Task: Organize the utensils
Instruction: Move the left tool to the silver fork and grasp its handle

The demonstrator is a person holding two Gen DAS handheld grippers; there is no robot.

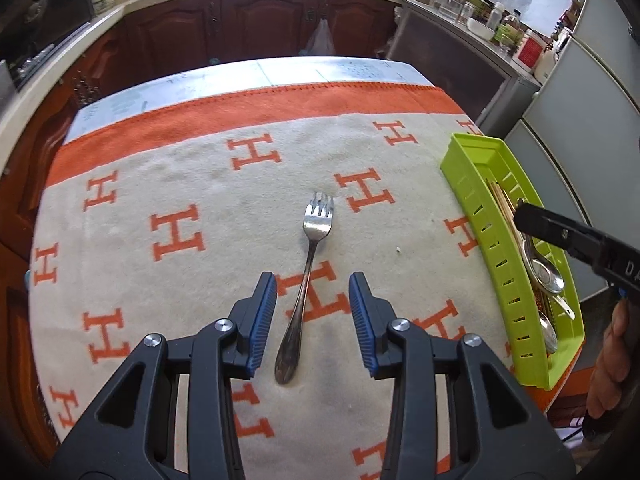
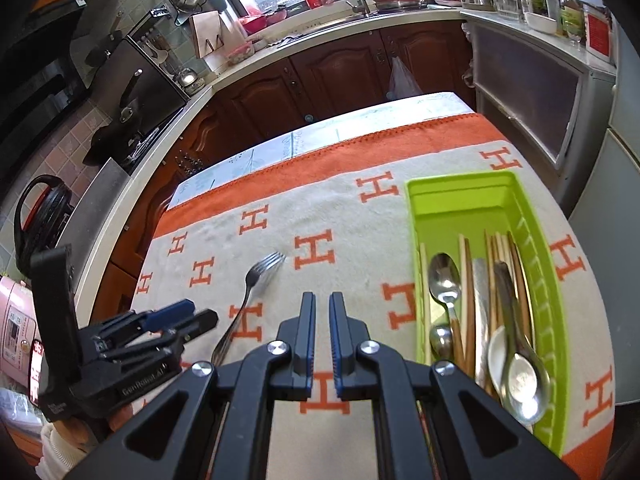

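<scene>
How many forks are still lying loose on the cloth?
1. The fork lies on the patterned cloth, outside the green tray. It lies between the left tongs. Another could be hidden among the tray's utensils.

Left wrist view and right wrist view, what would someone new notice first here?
Probably the lone fork lying on the cream and orange cloth, its handle between the open fingers of the left gripper. Next, the bright green tray at the table's right side, filled with spoons and chopsticks. The right gripper is shut and empty beside the tray.
</scene>
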